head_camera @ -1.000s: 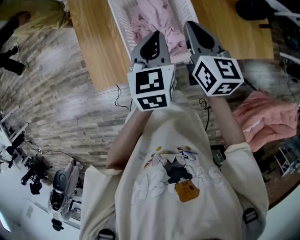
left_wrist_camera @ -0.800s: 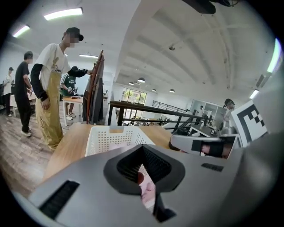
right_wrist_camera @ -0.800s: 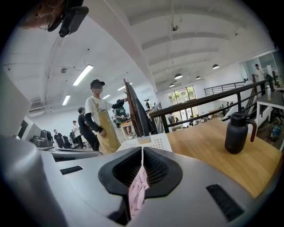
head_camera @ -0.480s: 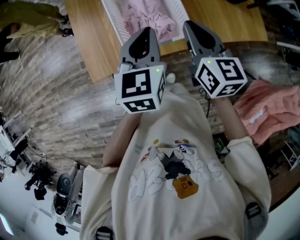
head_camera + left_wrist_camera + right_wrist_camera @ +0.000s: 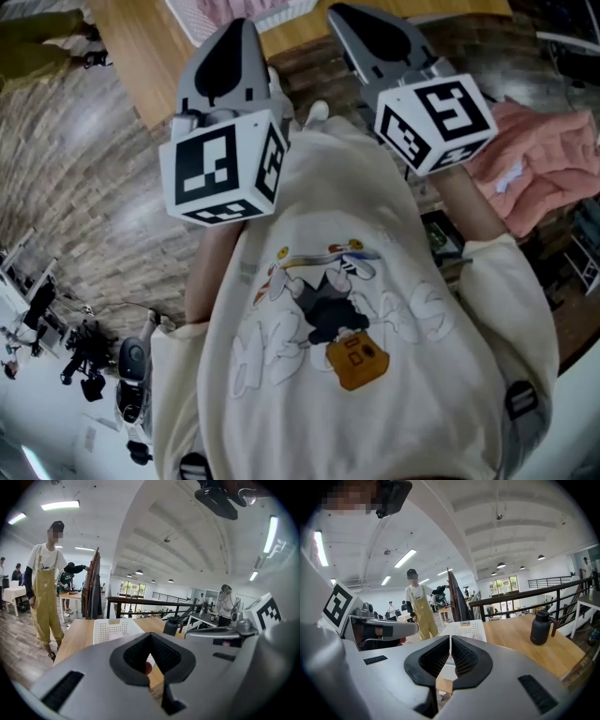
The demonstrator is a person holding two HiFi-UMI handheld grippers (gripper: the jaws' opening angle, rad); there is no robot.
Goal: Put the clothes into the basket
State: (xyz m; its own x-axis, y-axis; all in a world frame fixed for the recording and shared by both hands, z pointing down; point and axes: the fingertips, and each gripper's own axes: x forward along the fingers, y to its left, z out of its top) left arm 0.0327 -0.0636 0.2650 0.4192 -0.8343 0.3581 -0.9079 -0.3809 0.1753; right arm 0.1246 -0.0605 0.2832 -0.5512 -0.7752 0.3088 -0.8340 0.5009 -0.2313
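The white basket stands on a wooden table at the head view's top edge, with pink clothes inside. More pink clothes lie in a heap at the right. My left gripper and right gripper are both raised in front of my chest, level and side by side, well short of the basket. Both are shut with nothing between the pads. In the left gripper view the basket sits beyond the closed gripper. The right gripper view shows the basket past its closed gripper.
A black thermos jug stands on the table right of the basket. A person in yellow overalls stands beyond the table, with a clothes rack beside. Equipment and cables lie on the floor at lower left.
Both grippers have risen toward my head and look larger. The basket and table have slid up to the top edge of the head view. Both stayed shut.
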